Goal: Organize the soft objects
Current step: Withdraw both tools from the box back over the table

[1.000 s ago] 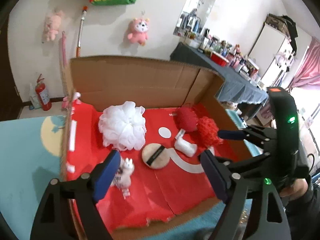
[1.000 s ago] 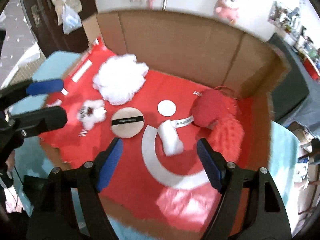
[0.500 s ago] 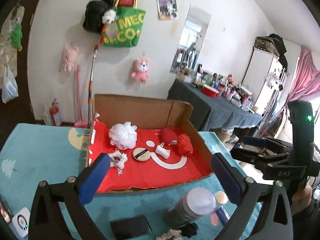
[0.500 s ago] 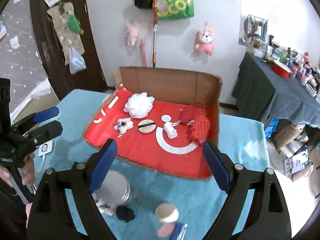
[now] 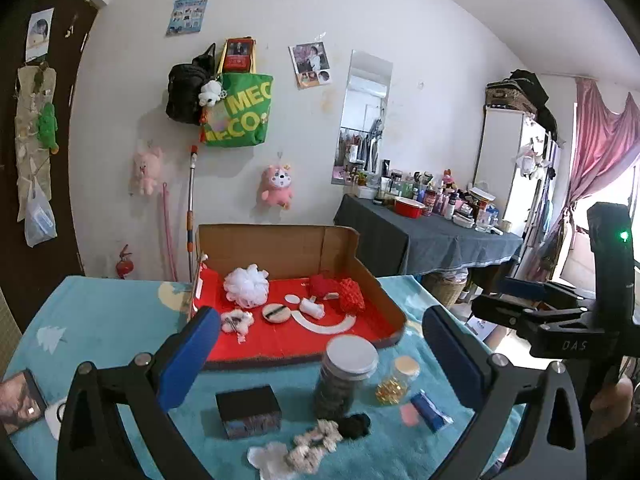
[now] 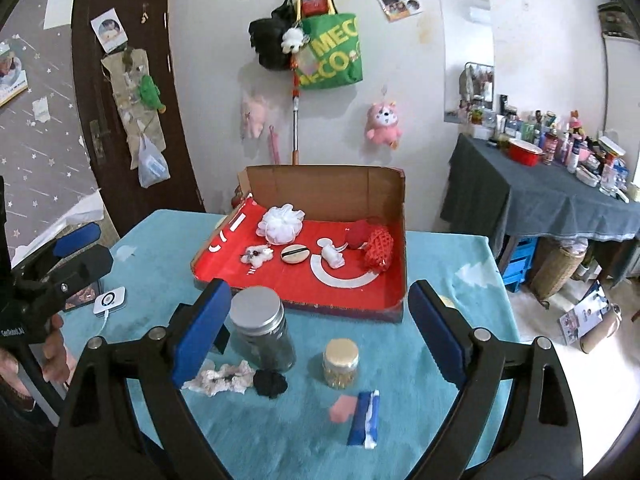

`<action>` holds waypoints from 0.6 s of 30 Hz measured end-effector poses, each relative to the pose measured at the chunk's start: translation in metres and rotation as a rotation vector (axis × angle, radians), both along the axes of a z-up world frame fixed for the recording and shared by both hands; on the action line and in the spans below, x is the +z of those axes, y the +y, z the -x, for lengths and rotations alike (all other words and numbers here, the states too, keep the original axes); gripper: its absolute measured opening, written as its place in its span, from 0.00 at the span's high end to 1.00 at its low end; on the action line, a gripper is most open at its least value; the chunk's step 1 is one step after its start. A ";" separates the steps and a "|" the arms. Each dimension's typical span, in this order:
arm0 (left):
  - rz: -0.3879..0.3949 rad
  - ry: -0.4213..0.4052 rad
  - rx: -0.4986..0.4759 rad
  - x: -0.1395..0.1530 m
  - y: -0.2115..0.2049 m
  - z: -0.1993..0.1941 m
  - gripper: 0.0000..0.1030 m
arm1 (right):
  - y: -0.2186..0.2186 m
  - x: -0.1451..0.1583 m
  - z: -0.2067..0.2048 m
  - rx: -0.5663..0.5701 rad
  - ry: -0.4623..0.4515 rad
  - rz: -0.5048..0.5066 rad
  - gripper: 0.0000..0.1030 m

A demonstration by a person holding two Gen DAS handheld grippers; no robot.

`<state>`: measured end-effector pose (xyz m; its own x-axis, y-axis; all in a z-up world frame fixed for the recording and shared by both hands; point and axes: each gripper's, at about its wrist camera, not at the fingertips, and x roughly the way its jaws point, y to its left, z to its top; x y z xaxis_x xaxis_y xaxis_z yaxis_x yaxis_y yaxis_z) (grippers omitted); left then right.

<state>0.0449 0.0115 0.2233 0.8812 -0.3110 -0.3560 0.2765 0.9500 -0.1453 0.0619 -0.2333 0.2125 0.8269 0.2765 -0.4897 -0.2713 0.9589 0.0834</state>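
Soft objects lie in two groups about the cardboard box (image 6: 384, 200). Inside it, on the red lining: white bath pouf (image 6: 280, 224), powder puff (image 6: 295, 254), red mesh sponge (image 6: 378, 250). In front of the box, on the teal-covered counter (image 6: 460, 280): grey-lidded jar (image 6: 260, 328), pale scrunchie (image 6: 224, 376), black scrunchie (image 6: 270, 383). Left gripper (image 5: 320, 354): jaws spread wide, holding nothing. Right gripper (image 6: 320, 332): jaws opening, gripping nothing.
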 end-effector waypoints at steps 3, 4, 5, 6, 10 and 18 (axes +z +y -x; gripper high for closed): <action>0.009 -0.012 0.012 -0.006 0.000 0.014 0.00 | -0.002 -0.006 0.021 -0.030 -0.040 0.001 0.12; 0.002 -0.020 0.021 -0.008 0.000 0.018 0.00 | -0.003 -0.010 0.028 -0.034 -0.050 -0.004 0.11; -0.002 -0.025 0.027 -0.009 0.000 0.020 0.00 | -0.004 -0.012 0.033 -0.033 -0.054 -0.010 0.11; -0.009 -0.033 0.034 -0.013 -0.001 0.024 0.00 | -0.004 -0.015 0.036 -0.032 -0.055 -0.014 0.09; -0.036 -0.046 0.055 -0.030 -0.008 0.037 0.00 | -0.004 -0.032 0.050 -0.072 -0.081 -0.003 0.06; -0.024 -0.019 0.060 -0.079 -0.015 0.043 0.00 | 0.003 -0.080 0.066 -0.143 -0.111 0.009 0.06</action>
<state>0.0023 -0.0031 0.1439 0.9045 -0.2495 -0.3458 0.2219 0.9679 -0.1178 -0.0037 -0.2301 0.1325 0.9067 0.1486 -0.3948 -0.1396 0.9889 0.0515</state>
